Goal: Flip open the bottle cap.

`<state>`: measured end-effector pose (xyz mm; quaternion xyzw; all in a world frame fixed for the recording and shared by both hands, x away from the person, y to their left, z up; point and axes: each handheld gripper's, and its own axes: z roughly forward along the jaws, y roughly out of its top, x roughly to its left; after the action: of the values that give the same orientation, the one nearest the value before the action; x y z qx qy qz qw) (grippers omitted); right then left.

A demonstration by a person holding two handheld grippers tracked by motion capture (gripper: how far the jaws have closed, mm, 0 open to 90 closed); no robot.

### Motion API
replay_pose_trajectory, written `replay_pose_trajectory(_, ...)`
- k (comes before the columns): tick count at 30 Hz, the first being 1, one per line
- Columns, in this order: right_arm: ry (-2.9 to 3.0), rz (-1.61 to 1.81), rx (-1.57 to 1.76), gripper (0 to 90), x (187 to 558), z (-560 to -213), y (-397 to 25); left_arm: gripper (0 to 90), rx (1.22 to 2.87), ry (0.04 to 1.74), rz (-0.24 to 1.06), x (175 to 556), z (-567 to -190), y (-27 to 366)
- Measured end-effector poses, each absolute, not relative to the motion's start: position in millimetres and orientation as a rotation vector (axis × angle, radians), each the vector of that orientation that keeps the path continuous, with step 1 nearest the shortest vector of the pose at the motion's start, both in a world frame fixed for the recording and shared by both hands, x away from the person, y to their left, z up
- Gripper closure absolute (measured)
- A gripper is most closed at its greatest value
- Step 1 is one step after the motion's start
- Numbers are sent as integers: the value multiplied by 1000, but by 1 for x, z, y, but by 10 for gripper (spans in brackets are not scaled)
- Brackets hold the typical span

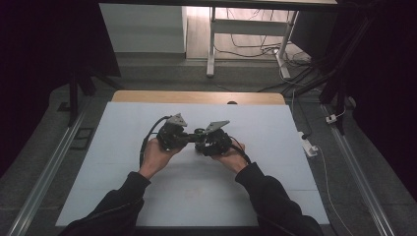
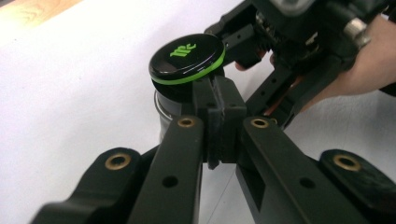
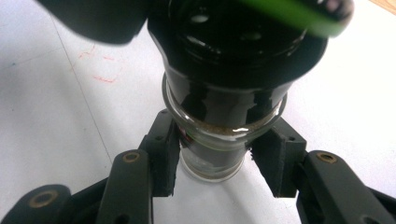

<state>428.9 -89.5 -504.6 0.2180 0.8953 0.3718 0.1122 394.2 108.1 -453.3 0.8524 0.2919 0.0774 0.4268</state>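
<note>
Sitting between your two grippers at mid-table, a small glass jar [image 3: 219,140] with a black flip cap [image 2: 187,58] edged in green is the centre of the action. Your right gripper [image 3: 218,161] has its jaws closed on the jar's glass body from both sides, pads pressed to it. Your left gripper [image 2: 219,119] has its jaws drawn together, pinching the rim of the tilted cap, which stands lifted on one side above the jar's neck. From the high view, your left hand [image 1: 156,153] and right hand [image 1: 231,158] hold the tools nose to nose just above the white table [image 1: 108,162], cables trailing back past dark sleeves [image 1: 268,194].
</note>
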Motion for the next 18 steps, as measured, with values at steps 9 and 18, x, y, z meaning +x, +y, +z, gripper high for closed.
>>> replay_pose_trajectory(9, 2629, 1085, 628, 527, 429, -505, -90, 890, 2112, 737, 202, 402, -446, 110)
replay_pose_trajectory(18, 2630, 1082, 628, 527, 429, -505, -89, 889, 2080, 771, 225, 417, -441, 112)
